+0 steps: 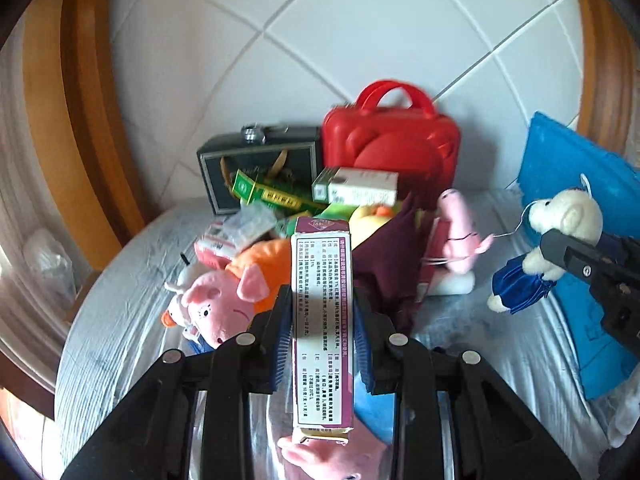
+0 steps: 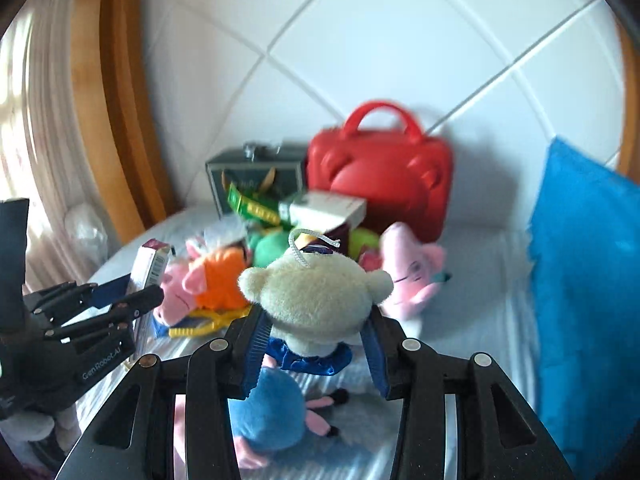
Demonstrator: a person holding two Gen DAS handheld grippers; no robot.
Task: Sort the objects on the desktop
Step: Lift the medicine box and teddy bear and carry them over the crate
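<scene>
Left wrist: left fingers (image 1: 322,316) clamp the medicine box (image 1: 322,320); right fingers (image 2: 316,344) pinch the plush bear (image 2: 316,300). Lift both clear of the pile, no snagging.

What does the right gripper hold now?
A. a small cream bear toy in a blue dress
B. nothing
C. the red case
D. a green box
A: in the right wrist view the right gripper has its blue pads pressed on the cream bear toy, and the left wrist view shows the same bear lifted off the bed.
</scene>
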